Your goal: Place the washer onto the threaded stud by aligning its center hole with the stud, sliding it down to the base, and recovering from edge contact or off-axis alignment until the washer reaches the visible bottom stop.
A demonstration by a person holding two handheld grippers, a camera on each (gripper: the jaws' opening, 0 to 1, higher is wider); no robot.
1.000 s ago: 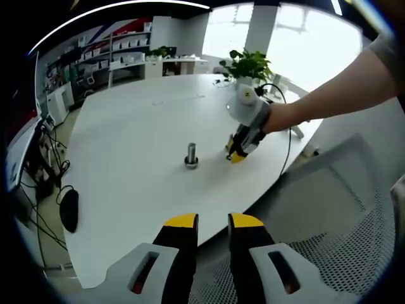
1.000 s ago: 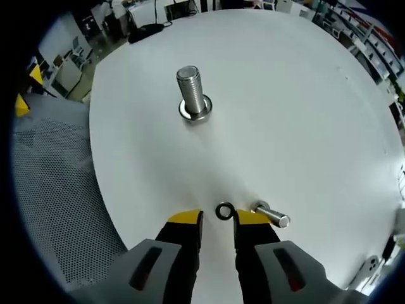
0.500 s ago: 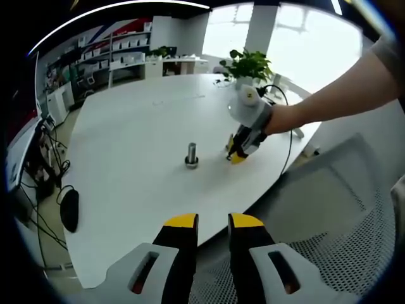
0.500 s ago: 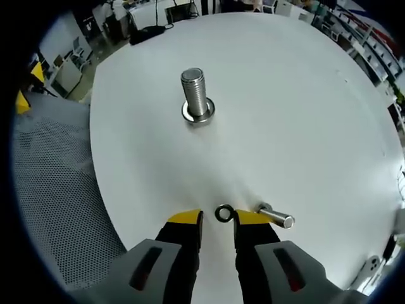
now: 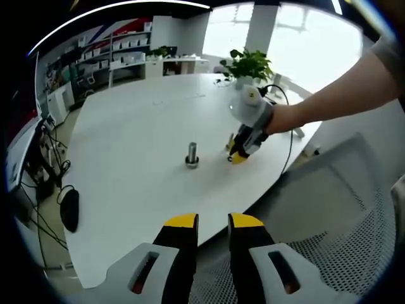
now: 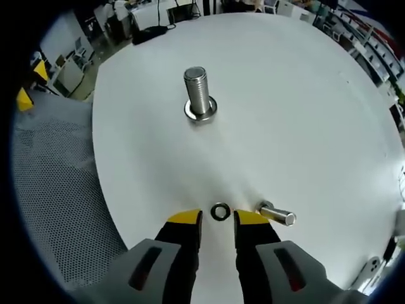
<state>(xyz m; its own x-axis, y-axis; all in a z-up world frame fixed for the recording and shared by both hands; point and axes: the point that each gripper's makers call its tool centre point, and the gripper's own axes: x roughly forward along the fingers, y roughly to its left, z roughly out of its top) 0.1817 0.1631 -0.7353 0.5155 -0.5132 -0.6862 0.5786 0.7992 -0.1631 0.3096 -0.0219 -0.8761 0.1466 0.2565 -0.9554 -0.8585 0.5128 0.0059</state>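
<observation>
Task barely started: pickup not done, nothing on the stud yet.

Right claw (image 6: pixel 217 218) sits low over the white surface (image 6: pixel 304 114), jaws parted with a narrow gap and nothing between them. The washer (image 6: pixel 219 211) lies flat on the surface just past the tips, centred on the gap, not gripped. Just to its right a loose bolt (image 6: pixel 276 215) lies on its side, close to the right jaw tip; can't tell if they touch. Farther out, well apart from the washer, the threaded stud (image 6: pixel 199 94) stands upright on its wide base, shaft bare.

Left claw (image 5: pixel 213 221) hangs off the near edge of the surface above a mesh chair (image 5: pixel 329 234), jaws slightly parted, holding nothing, idle. From there the right claw (image 5: pixel 239 154) shows on the surface, to the right of the stud (image 5: pixel 192 154), held in a person's hand (image 5: pixel 285 119). A potted plant (image 5: pixel 249 66) stands at the far edge.

Left to do: close on the washer, lift, carry to the stud, line up the hole, slide it down to the base.

Versus a second ago: the washer sits slightly farther from the right claw's tips and the stud a touch higher and more to the right in that view, so I read it as a small pull-back or tilt of the camera. Jaw gap unchanged. Left gripper view is almost identical.
</observation>
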